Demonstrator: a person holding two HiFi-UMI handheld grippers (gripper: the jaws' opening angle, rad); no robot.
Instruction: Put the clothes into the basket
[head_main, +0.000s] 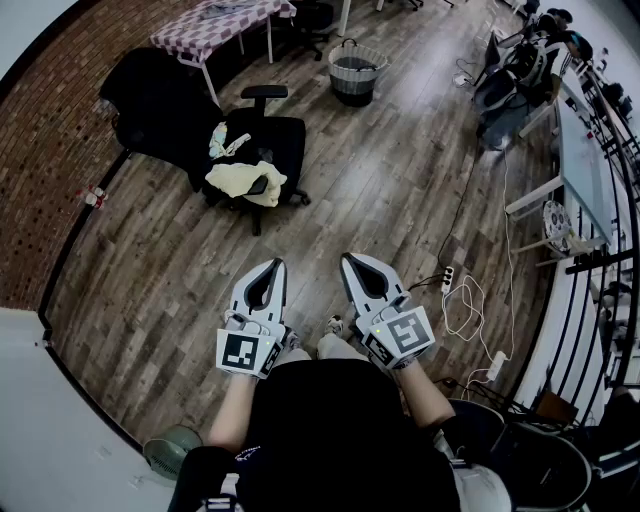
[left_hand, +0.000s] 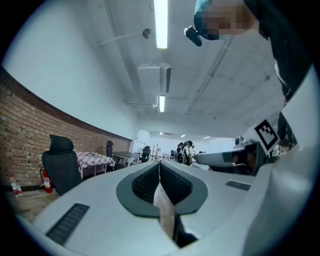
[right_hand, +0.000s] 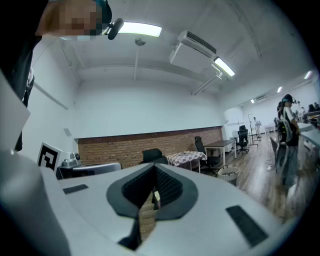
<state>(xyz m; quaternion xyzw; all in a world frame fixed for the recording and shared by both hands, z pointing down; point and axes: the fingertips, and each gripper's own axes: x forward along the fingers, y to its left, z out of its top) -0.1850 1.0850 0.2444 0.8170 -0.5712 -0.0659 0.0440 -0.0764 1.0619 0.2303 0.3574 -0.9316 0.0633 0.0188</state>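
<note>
Clothes lie on a black office chair (head_main: 262, 140) at the middle left of the wooden floor: a pale yellow garment (head_main: 247, 181) on the seat's front and a small white one (head_main: 224, 140) behind it. The round wicker basket (head_main: 355, 70) stands farther off, past the chair; in the right gripper view the basket (right_hand: 229, 175) shows to the right of the jaws. Held side by side near the person's waist, my left gripper (head_main: 276, 263) and right gripper (head_main: 347, 257) point level at the room. Both have their jaws together with nothing between them, well short of the chair.
A table with a checked cloth (head_main: 215, 22) stands beyond a second black chair (head_main: 150, 100), along the brick wall. White cables and a power strip (head_main: 455, 290) lie on the floor at right, near desks (head_main: 580, 150). A fan (head_main: 172, 450) sits at lower left.
</note>
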